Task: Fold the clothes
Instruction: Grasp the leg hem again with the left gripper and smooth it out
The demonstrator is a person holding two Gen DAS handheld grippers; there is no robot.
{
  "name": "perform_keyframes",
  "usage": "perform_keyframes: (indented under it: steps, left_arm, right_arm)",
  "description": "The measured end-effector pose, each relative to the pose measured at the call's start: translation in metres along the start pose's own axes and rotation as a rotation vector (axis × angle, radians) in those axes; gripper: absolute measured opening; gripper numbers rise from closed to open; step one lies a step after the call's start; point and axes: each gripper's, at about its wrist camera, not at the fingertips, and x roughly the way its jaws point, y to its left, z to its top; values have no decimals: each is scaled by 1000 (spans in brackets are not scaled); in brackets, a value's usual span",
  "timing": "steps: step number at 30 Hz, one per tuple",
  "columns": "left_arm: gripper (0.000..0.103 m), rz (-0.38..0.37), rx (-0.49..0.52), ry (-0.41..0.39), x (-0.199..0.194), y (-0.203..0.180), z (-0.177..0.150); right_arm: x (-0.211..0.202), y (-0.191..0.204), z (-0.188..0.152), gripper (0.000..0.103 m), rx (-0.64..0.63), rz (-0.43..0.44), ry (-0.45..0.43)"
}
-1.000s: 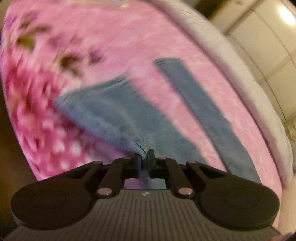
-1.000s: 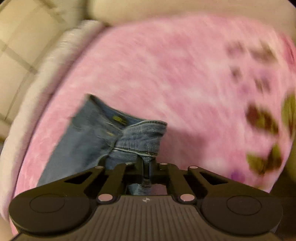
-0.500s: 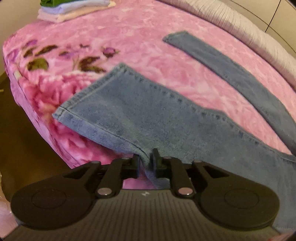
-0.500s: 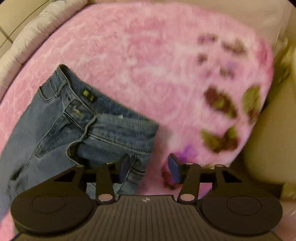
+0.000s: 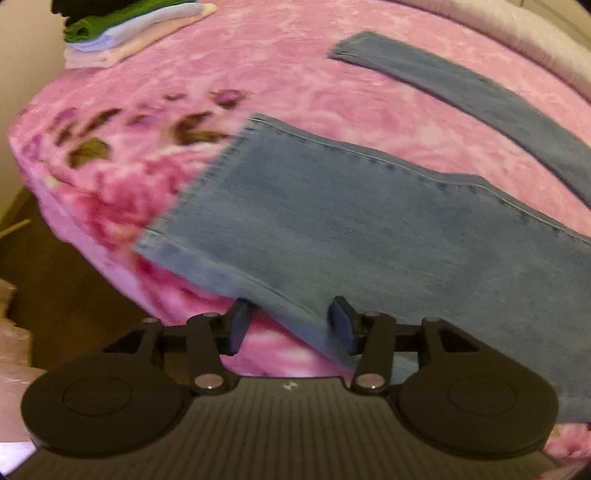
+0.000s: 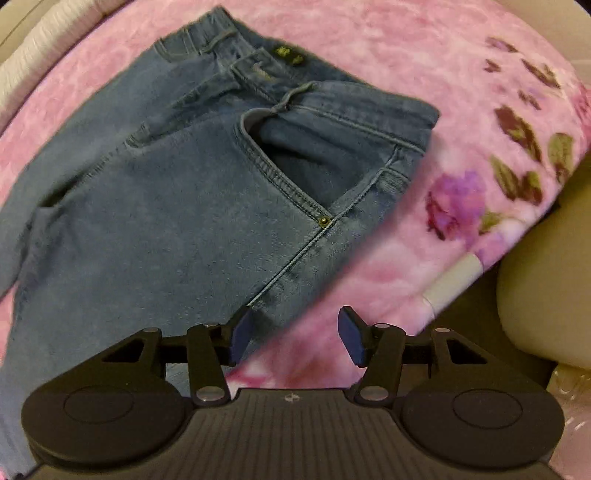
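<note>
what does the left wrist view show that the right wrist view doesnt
Only the left wrist view shows the two jeans legs with their hems, a stack of folded clothes at the far corner, and the left gripper, open with its jaws just having parted. Only the right wrist view shows the waistband, front pocket and the open right gripper. Both show the pink blanket.

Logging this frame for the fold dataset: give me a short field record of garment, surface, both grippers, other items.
garment: blue denim jeans, spread flat, legs apart
near leg hem: at the bed's edge
waist: pocket side up, lies flat
surface: pink floral fleece blanket
left gripper: jaws just opened, pads clear of the leg edge lying between them
right gripper: jaws just opened, jeans edge by its left pad, not gripped
other: stack of folded clothes, far corner
</note>
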Motion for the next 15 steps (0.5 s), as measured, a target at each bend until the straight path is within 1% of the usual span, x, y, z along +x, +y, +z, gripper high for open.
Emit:
perform_keyframes:
  steps: [1, 2, 4, 5, 6, 10, 13, 15]
  left_arm:
    - [44, 15, -6, 3, -3, 8, 4]
    - [41, 44, -13, 6, -6, 17, 9]
    - [40, 92, -35, 8, -17, 35, 21]
    - [38, 108, -51, 6, -24, 43, 28]
    - [38, 101, -64, -1, -32, 48, 34]
    - [38, 2, -10, -32, -78, 37, 56]
    - [40, -115, -4, -23, -115, 19, 58]
    - [42, -166, 45, 2, -136, 0, 52]
  right_arm:
    - [-9, 3, 0, 56, -1, 2, -6]
    - [-19, 6, 0, 57, -3, 6, -9]
    - [-41, 13, 0, 59, -2, 29, -21]
    - [-54, 18, 0, 60, -3, 43, -30]
    - [-67, 23, -1, 60, -6, 55, -40]
    - [-103, 51, -3, 65, -37, 112, -60]
    - [-122, 69, -14, 66, -86, 151, -44]
    - [-130, 79, -22, 68, -118, 174, -33]
